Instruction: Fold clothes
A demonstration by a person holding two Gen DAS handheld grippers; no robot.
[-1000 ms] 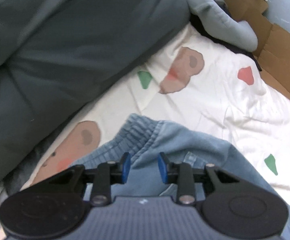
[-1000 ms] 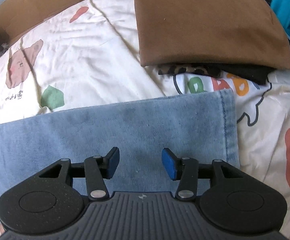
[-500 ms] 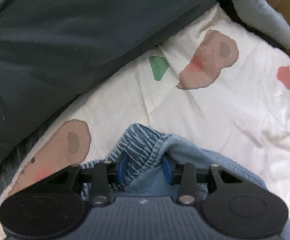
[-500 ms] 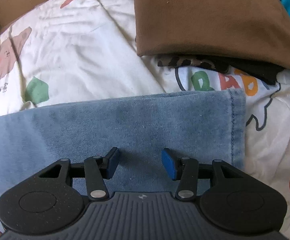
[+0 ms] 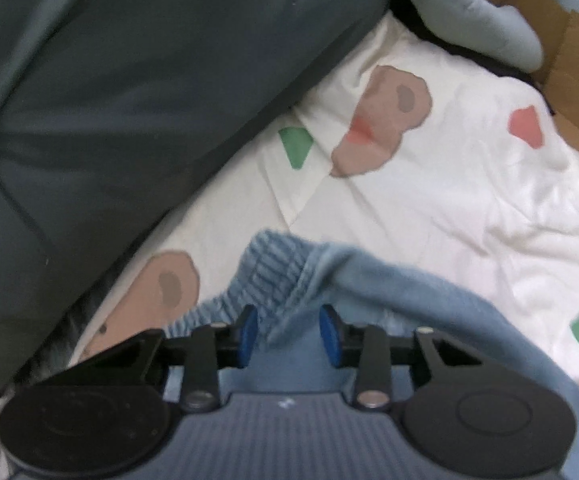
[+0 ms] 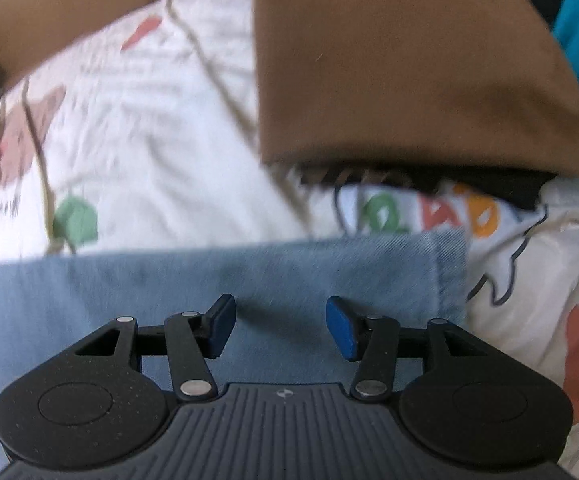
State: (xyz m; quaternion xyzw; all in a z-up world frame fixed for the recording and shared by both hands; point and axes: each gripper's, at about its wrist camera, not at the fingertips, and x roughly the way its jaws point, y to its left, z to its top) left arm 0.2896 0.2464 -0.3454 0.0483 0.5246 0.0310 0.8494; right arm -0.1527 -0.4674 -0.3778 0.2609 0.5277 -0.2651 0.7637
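Jeans (image 6: pixel 249 272), light-blue denim w/ a ribbed elastic waistband (image 5: pixel 273 272), lie stretched across the printed bedsheet (image 5: pixel 429 200). Waist end sits nearest the dark grey duvet (image 5: pixel 129 100); hem end stops just short of the brown folded garment (image 6: pixel 409 72), which rests on a black piece farther up the sheet.

Handling, as judged: denim is soft and limp but weightier than a tee, not slippery, not fragile; likely to sag and drag if lifted at one point. Best holds look like the thick waistband and the stitched hem (image 6: pixel 449 268), where layers bunch and a pinch can bite.

Left gripper (image 5: pixel 289 332) is at the waistband, blue pads spread w/ bunched cloth rising between them; whether the pads actually press the fabric can't be told, as the view is blurred. Right gripper (image 6: pixel 279 328) hovers over the leg just inside the hem, pads wide apart, nothing pinched; contact w/ the denim can't be told.
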